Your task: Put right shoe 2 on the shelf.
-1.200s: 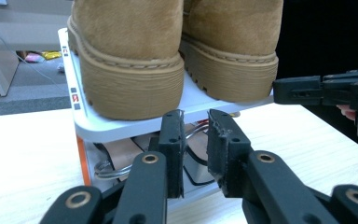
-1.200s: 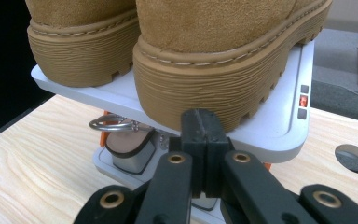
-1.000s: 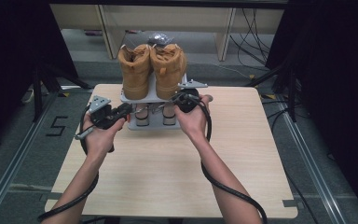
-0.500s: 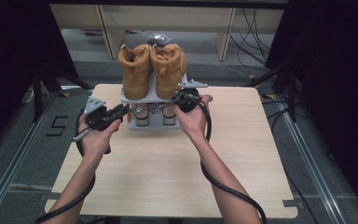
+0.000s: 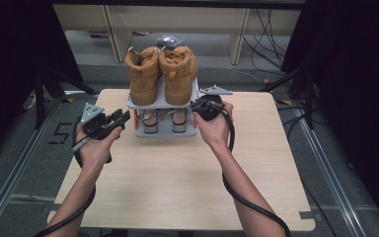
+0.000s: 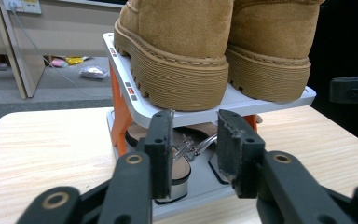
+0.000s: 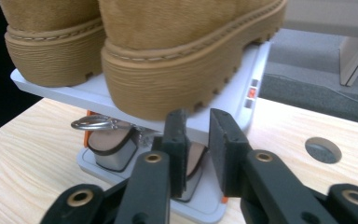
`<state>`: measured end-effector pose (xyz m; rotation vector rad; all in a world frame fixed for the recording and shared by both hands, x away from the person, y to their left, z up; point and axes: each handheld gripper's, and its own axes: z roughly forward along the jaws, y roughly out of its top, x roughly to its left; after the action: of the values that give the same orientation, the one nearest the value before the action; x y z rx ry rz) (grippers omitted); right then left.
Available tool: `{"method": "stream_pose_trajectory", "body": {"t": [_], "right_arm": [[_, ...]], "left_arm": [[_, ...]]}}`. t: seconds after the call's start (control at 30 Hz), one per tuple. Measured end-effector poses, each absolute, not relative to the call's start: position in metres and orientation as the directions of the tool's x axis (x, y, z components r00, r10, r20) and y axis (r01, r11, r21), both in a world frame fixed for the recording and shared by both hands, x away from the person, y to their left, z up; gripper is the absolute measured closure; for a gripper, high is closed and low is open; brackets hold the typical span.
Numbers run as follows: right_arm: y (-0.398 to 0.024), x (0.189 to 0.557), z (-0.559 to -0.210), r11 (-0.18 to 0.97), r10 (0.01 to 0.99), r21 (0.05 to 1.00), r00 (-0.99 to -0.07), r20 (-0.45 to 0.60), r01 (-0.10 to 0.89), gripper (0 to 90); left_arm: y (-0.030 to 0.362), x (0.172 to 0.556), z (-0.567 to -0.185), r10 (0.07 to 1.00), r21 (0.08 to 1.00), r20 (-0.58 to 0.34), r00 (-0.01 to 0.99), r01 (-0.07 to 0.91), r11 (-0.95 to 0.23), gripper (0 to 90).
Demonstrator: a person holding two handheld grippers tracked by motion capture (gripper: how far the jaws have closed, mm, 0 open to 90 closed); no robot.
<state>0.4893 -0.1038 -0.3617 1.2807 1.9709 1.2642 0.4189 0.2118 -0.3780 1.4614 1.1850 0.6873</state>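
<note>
Two tan boots [image 5: 161,74] up on the top of a small grey shoe rack [image 5: 165,129] at the far side of the counter [image 5: 177,182]; a pair of heeled sandals [image 5: 151,122] down on the low shelf. Left gripper [image 5: 120,118] just beside the rack's left end, jaws just now opening, apart, nothing between them. Right gripper [image 5: 197,106] close at the rack's right end, jaws just now opening too, a small gap, nothing held. Seen from the left gripper [image 6: 196,140], aimed at the sandals [image 6: 179,156] under the top shelf. Not much room there. Could bump the shelf edge and tip the boots [image 6: 214,42]. Could also push the whole rack [image 7: 242,107] back off the counter.
</note>
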Motion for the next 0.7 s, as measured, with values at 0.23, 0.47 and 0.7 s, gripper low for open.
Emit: {"method": "stream_pose_trajectory", "body": {"t": [0.23, 0.47, 0.7], "right_arm": [[-0.112, 0.486, -0.359, 0.154, 0.886, 0.879, -0.456, 0.079, 0.451, 64.7], [-0.124, 0.478, -0.359, 0.166, 0.887, 0.879, -0.457, 0.066, 0.448, 58.8], [-0.136, 0.473, -0.363, 0.172, 0.894, 0.874, -0.445, 0.056, 0.455, 56.8]], "left_arm": [[0.216, 0.418, -0.381, 0.927, 0.955, -0.174, 0.331, 0.287, 0.077, 53.2], [0.228, 0.413, -0.384, 0.933, 0.955, -0.180, 0.311, 0.283, 0.090, 46.7], [0.235, 0.410, -0.389, 0.938, 0.952, -0.190, 0.291, 0.286, 0.104, 45.8]]}}
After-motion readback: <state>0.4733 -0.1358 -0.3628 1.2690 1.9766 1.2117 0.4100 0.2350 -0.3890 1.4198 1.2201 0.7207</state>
